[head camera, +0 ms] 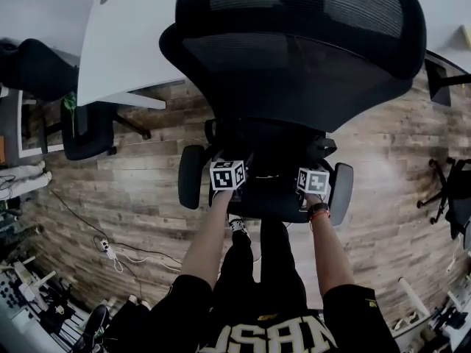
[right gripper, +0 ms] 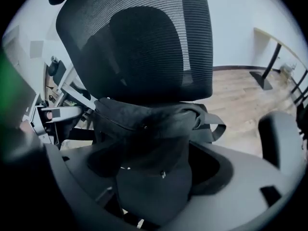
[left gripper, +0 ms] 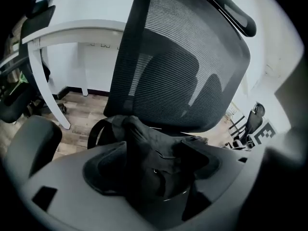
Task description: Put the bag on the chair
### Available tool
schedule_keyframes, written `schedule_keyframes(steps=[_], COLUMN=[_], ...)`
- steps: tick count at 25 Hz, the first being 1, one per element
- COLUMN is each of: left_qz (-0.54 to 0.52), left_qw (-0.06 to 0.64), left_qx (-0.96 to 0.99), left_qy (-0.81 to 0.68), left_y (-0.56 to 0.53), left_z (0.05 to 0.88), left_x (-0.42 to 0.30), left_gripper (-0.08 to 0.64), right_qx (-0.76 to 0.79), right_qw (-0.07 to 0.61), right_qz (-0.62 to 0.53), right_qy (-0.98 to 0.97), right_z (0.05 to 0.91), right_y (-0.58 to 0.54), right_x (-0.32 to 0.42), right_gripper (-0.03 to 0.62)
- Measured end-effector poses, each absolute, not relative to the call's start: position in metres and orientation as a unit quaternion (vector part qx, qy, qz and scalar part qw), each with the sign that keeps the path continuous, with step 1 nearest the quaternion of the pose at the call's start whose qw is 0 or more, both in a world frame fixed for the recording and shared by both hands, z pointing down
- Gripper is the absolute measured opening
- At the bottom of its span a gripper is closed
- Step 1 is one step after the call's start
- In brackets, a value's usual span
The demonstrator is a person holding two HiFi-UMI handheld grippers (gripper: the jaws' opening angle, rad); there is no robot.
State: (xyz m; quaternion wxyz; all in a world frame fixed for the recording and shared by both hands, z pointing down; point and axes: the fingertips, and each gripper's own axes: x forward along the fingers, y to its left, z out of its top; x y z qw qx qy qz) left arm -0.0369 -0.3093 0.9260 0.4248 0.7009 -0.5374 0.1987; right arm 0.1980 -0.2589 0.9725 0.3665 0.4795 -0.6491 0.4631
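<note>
A black mesh-backed office chair [head camera: 294, 57] stands in front of me, and a black fabric bag [head camera: 276, 160] lies slumped on its seat against the backrest. My left gripper [head camera: 228, 173] and right gripper [head camera: 313, 181] hover side by side over the seat's front. In the left gripper view the bag [left gripper: 154, 158] bulges up between the jaws of the left gripper [left gripper: 154, 177], which stand wide. In the right gripper view the bag [right gripper: 144, 129] sits the same way between the wide jaws of the right gripper [right gripper: 154, 172]. A strap loop [right gripper: 211, 126] hangs off the bag's right side.
The chair's armrests [head camera: 191, 175] [head camera: 341, 192] flank both grippers. A white desk [head camera: 125, 43] stands behind the chair at the left, with another dark chair [head camera: 88, 127] beside it. Cables [head camera: 110, 252] trail over the wooden floor at the left. A further chair base [head camera: 456, 197] is at the right edge.
</note>
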Motion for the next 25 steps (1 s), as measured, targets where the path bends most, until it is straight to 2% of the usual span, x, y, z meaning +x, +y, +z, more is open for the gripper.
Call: schedule_keyframes(steps=[6,15,25], left_qz=[0.204,0.127,0.085], left_qw=[0.39,0.34,0.237], left_qx=[0.727,0.764,0.801], left_qy=[-0.526,-0.534,-0.544], left_y=[-0.296,-0.28,-0.282], left_z=[0.884,0.767,0.633], left_x=[-0.035,-0.026,-0.043], left_gripper=[0.356,0.353,0.323], right_qx=[0.5,0.525,0.545], right_qw=[0.316,0.217,0.168], right_qz=[0.459,0.394,0.248], right_qy=[-0.663,-0.722,-0.783], right_z=[0.922,0.798,0.645], right_y=[-0.259,-0.272,-0.291], right_x=[0.19,0.161,0.126], right_gripper=[0.405,0.403,0.396])
